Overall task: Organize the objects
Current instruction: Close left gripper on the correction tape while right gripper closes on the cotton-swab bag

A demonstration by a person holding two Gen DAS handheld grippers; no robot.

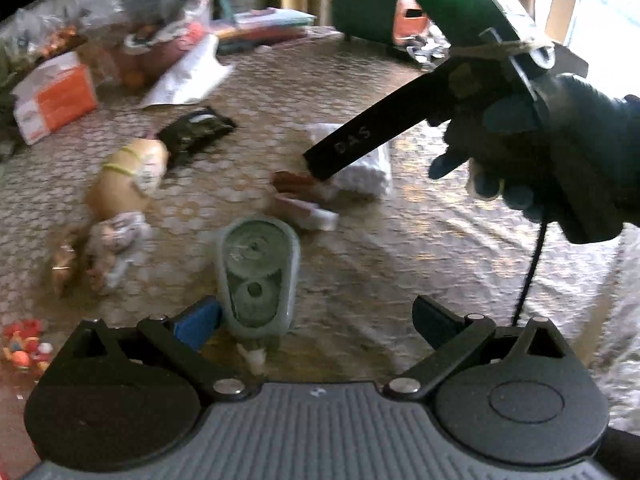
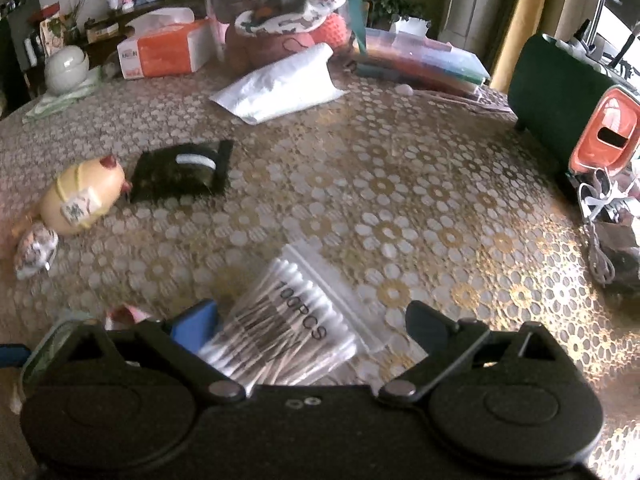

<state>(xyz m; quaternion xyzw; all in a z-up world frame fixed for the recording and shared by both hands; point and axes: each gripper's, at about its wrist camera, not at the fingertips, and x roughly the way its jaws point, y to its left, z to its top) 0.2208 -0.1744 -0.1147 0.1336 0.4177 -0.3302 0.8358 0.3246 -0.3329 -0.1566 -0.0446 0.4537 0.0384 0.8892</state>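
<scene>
**Cluttered lace-patterned surface, both grippers poised over small items**

Gold-and-white lace cloth covers the surface (image 2: 400, 184), strewn with loose things waiting to be sorted. Directly under the right gripper (image 2: 312, 320), between its spread fingers, lies a clear zip bag of cotton swabs printed "100PCS" (image 2: 288, 320); the fingers stand apart and nothing is clamped. The left gripper (image 1: 316, 316) also stands apart and empty, with a grey-green translucent correction-tape dispenser (image 1: 256, 276) lying just ahead of its blue-padded finger. Beyond that dispenser sit a small red-and-white packet (image 1: 300, 196) and, further left, a cream egg-shaped toy (image 1: 128, 176) beside a black flat pouch (image 1: 196, 132).

By my reading, the step in hand is the approach to a pick, most likely the swab bag. The next move calls for lowering so the fingers straddle the bag's bulk, then closing gently; the slick, floppy plastic could slide or bunch.
</scene>
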